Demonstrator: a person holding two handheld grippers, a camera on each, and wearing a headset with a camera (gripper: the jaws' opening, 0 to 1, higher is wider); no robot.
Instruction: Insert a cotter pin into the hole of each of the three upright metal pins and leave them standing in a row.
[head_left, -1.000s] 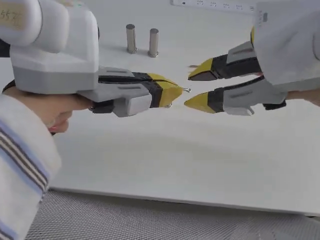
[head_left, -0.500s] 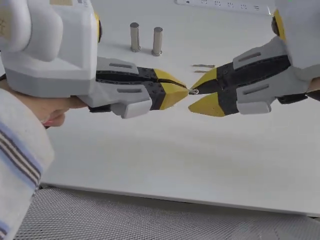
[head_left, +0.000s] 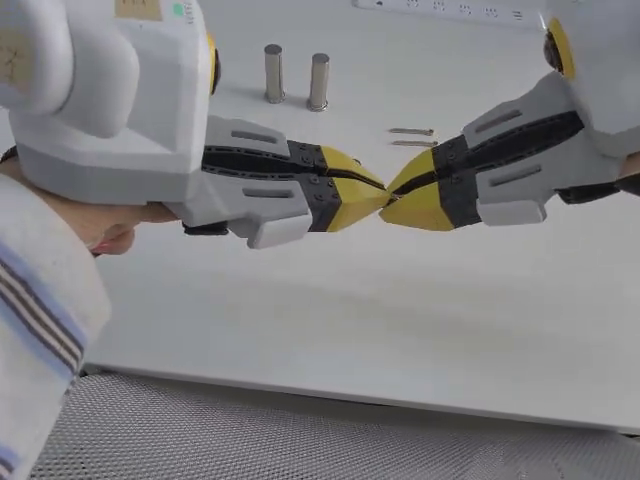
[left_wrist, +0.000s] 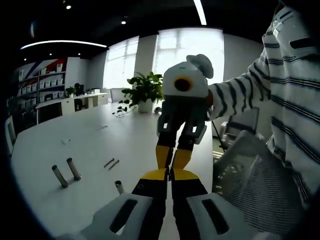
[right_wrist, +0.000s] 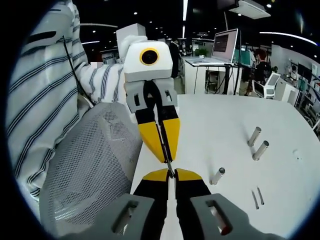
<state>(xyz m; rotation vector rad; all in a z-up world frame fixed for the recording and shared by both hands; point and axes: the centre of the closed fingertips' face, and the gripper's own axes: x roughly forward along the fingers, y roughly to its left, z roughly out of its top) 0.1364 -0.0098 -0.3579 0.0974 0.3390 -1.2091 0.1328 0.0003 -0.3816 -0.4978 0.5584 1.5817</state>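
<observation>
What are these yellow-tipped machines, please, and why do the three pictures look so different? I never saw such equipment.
No robot here: a person holds two hand tools, each with two yellow-tipped jaws. The head view comes from a camera on the person's head; each round picture comes from a camera on one gripper, looking along its jaws. The left gripper and right gripper meet tip to tip, both shut, it seems, on one thin cotter pin. On the white table stand two metal pins, a third metal pin is nearer the grippers, and two spare cotter pins lie flat.
</observation>
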